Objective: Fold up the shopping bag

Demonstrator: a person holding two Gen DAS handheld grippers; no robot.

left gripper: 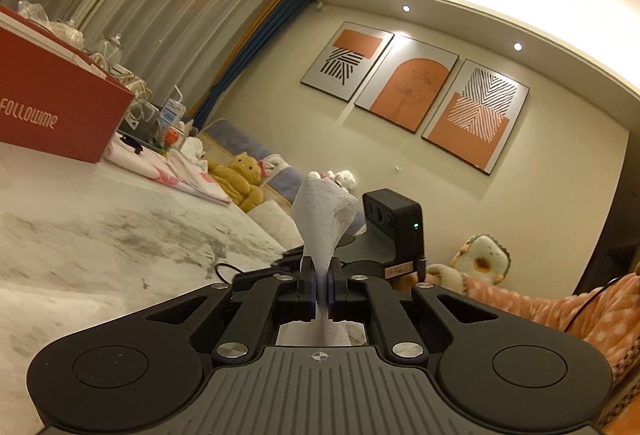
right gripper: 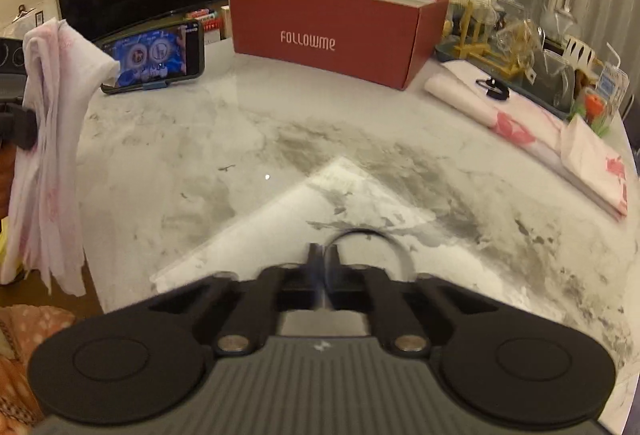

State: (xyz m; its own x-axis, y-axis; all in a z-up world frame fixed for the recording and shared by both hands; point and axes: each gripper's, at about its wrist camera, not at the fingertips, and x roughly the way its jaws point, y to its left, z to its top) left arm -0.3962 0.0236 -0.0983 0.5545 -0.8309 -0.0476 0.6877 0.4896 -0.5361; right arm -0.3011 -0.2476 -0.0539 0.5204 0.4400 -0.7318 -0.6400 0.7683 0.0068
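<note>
The shopping bag is thin white fabric with pale pink print. It hangs bunched past the left edge of the marble table, pinched near its top by my left gripper. In the left wrist view, my left gripper is shut on the bag, and a crumpled tuft of it stands up between the fingers. My right gripper hovers over the near part of the table, angled down, shut with nothing between its fingers. It is well to the right of the bag.
A red FOLLOWME box stands at the table's back, with a propped phone to its left. Folded pink-print bags and clutter fill the right side. A black device with a green light sits ahead of the left gripper. An orange spotted sleeve is at the right.
</note>
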